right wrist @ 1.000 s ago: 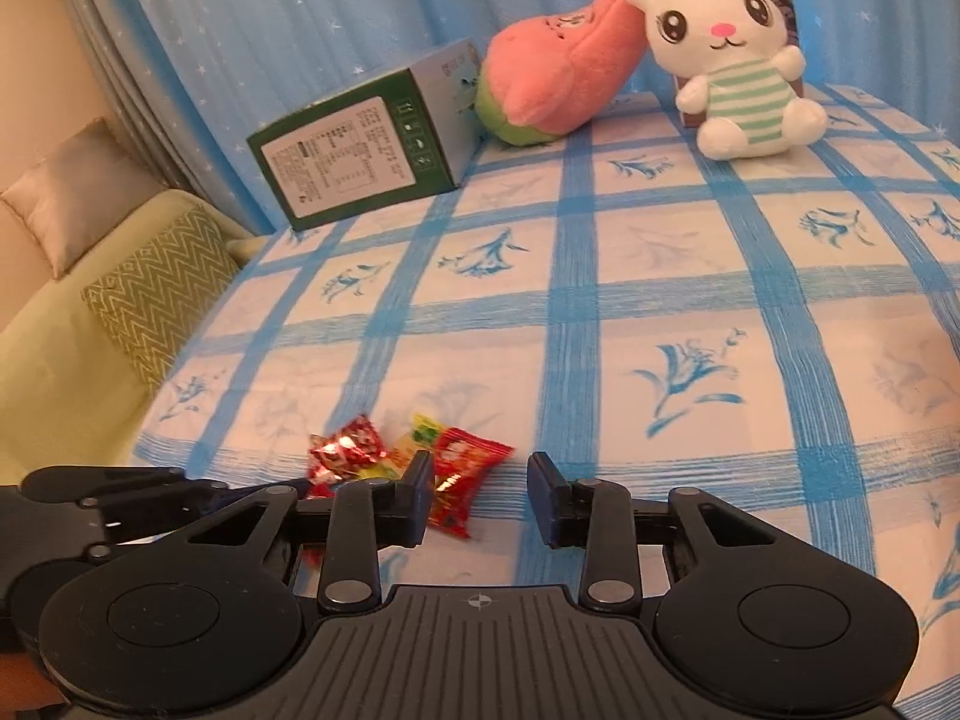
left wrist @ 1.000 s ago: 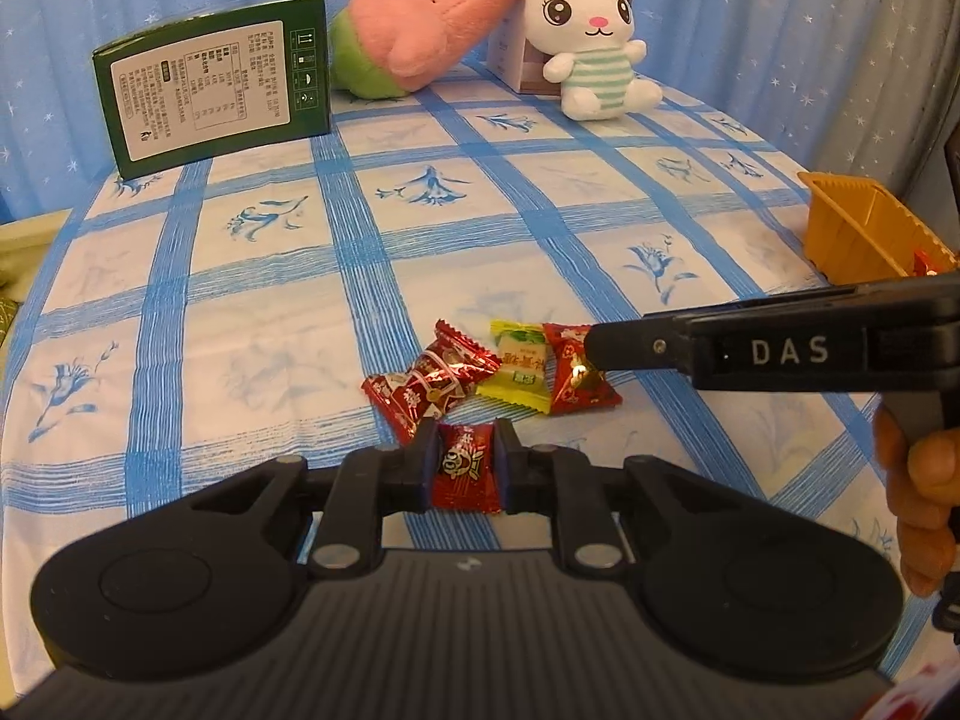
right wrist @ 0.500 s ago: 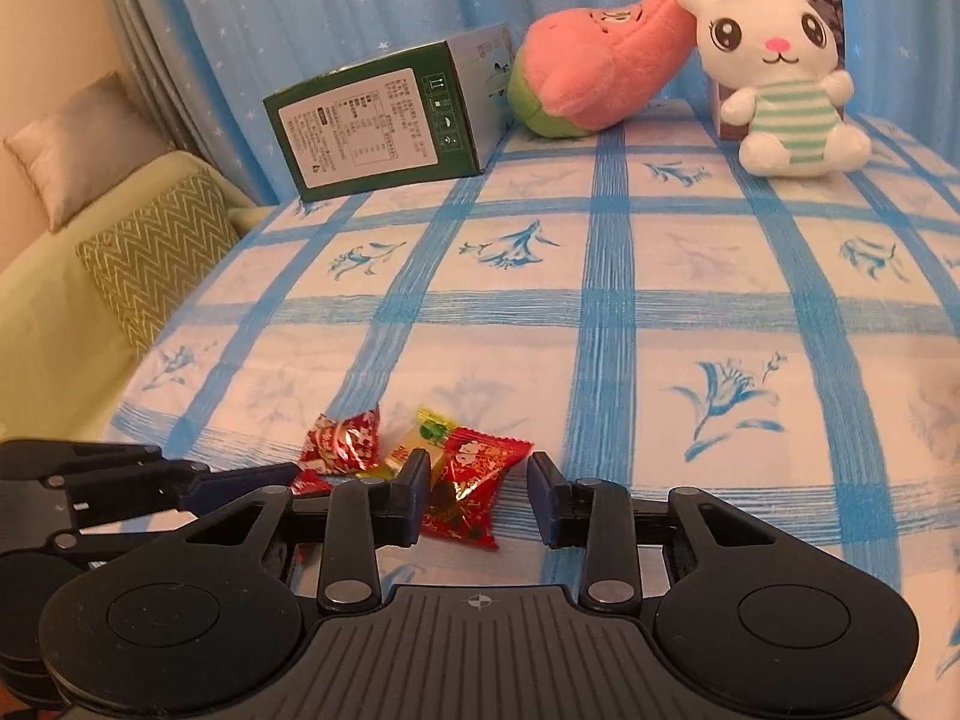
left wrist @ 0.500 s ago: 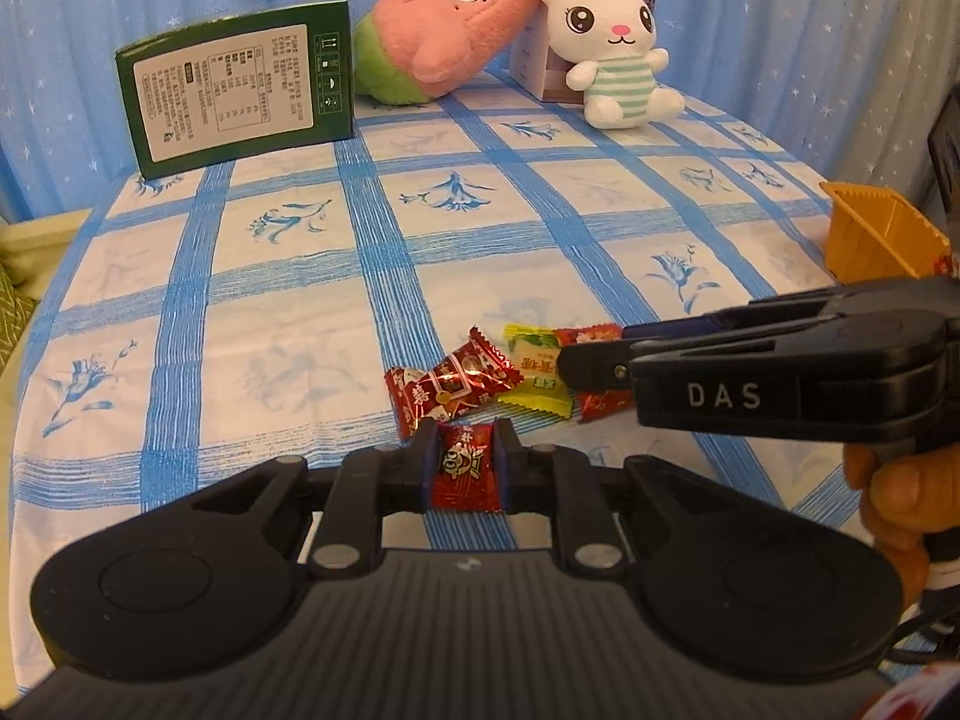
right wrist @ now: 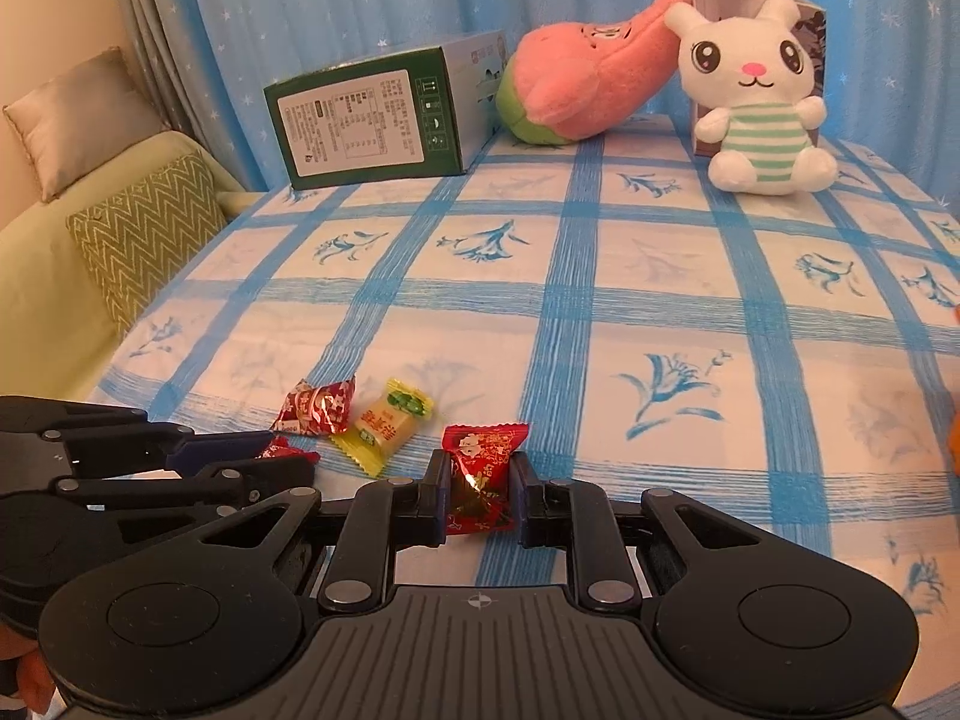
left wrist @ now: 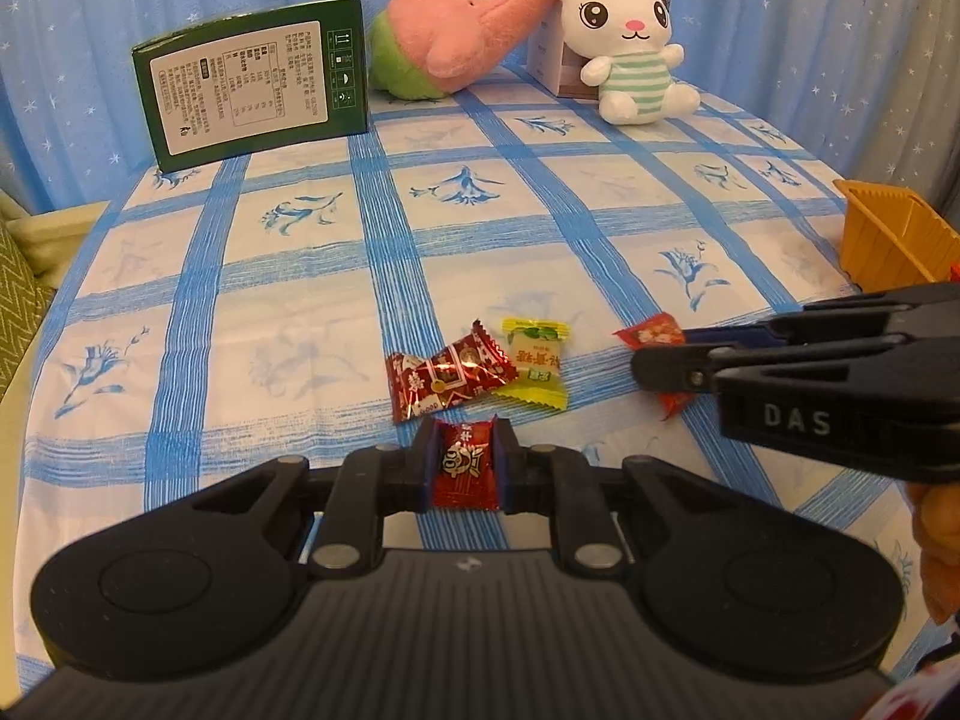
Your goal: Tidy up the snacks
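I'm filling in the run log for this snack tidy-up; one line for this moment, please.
left hand-held gripper: shut on red candy | right hand-held gripper: shut on second red candy | loose: yellow candy

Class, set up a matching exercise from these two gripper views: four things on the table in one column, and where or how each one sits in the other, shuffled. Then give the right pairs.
Things
1. yellow candy
2. green box
3. white rabbit toy
4. orange basket

Places
A. at the table's right edge
B. standing at the far left of the table
C. lying loose beside a red candy
D. sitting at the back against a small box

Pairs: 1-C, 2-B, 3-D, 4-A
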Action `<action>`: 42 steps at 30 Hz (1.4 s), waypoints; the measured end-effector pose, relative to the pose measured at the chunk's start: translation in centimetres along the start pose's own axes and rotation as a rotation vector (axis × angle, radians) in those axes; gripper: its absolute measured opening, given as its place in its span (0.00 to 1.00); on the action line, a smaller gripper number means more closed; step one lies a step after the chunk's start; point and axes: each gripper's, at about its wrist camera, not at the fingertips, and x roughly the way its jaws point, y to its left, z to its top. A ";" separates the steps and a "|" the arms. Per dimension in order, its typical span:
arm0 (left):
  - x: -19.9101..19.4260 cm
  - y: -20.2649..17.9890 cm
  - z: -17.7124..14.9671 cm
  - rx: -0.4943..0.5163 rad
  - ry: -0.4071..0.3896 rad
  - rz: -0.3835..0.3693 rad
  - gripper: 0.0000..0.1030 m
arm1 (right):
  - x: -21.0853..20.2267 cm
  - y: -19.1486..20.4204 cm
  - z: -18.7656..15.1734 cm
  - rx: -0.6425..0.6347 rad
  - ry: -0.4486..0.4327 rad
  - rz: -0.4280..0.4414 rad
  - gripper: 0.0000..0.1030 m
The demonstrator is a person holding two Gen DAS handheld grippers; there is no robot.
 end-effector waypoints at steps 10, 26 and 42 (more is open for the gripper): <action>-2.2 -1.5 -0.2 -0.031 -0.020 -0.010 0.15 | -3.7 -1.3 -2.0 0.054 -0.006 -0.040 0.19; -9.7 -9.3 -0.9 -0.087 -0.079 -0.047 0.15 | -15.0 -4.0 -4.8 0.140 -0.053 -0.097 0.19; -16.8 -18.0 -1.6 -0.111 -0.109 -0.111 0.15 | -25.9 -7.3 -7.2 0.195 -0.144 -0.161 0.19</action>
